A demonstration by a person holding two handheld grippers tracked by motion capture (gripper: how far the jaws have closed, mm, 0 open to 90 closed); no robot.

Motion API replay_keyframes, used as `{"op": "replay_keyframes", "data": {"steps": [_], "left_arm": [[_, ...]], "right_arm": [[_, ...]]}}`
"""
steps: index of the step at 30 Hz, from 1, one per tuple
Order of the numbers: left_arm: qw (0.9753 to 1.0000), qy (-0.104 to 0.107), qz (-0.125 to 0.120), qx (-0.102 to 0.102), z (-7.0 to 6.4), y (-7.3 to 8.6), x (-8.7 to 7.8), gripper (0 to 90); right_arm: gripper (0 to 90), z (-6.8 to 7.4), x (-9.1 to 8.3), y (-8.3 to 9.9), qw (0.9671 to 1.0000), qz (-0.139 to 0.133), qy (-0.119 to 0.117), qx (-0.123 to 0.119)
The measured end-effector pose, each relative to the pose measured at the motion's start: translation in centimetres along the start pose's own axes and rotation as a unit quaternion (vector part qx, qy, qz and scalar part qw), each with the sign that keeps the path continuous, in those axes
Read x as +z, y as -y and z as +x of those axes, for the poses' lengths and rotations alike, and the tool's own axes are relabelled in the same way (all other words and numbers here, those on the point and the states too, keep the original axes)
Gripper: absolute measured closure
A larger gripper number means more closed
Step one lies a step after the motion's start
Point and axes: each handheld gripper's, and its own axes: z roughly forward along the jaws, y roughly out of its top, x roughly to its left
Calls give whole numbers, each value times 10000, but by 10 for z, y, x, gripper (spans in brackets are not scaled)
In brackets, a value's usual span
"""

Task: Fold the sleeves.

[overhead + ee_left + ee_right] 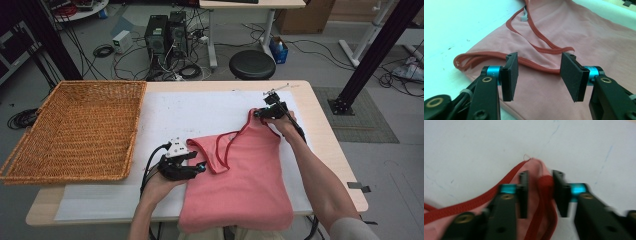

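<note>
I have the pink tank top (240,180) lying flat on the counter (320,125), right of the wicker basket (75,130), nothing folded yet by my reckoning. My right tongs (261,114) straddle the far shoulder strap, jaws nearly closed but not clearly pinching. My left tongs (537,75) hover wide apart over the near strap, touching nothing.

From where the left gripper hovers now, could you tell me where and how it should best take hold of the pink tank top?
Grip the left shoulder strap of the pink tank top, near its bunched end. The red trim doubles up there into a raised ridge on the white table cover. Bring the open left gripper down from above, jaws either side of the strap, as the right gripper does on the other strap.
</note>
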Motion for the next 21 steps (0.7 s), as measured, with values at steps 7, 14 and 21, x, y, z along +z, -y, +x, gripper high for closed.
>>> {"op": "replay_keyframes", "data": {"steps": [7,14,21], "left_arm": [[10000,-24,50,-14,1,0,4,475],[9999,2,104,18,-2,-4,9,475],[9998,87,144,145,-8,-11,16,475]], "right_arm": [[847,12,-15,-5,9993,-112,32,-352],[845,40,-72,11,9934,-697,-264,-869],[843,75,-109,62,9853,-926,-610,-1298]]}}
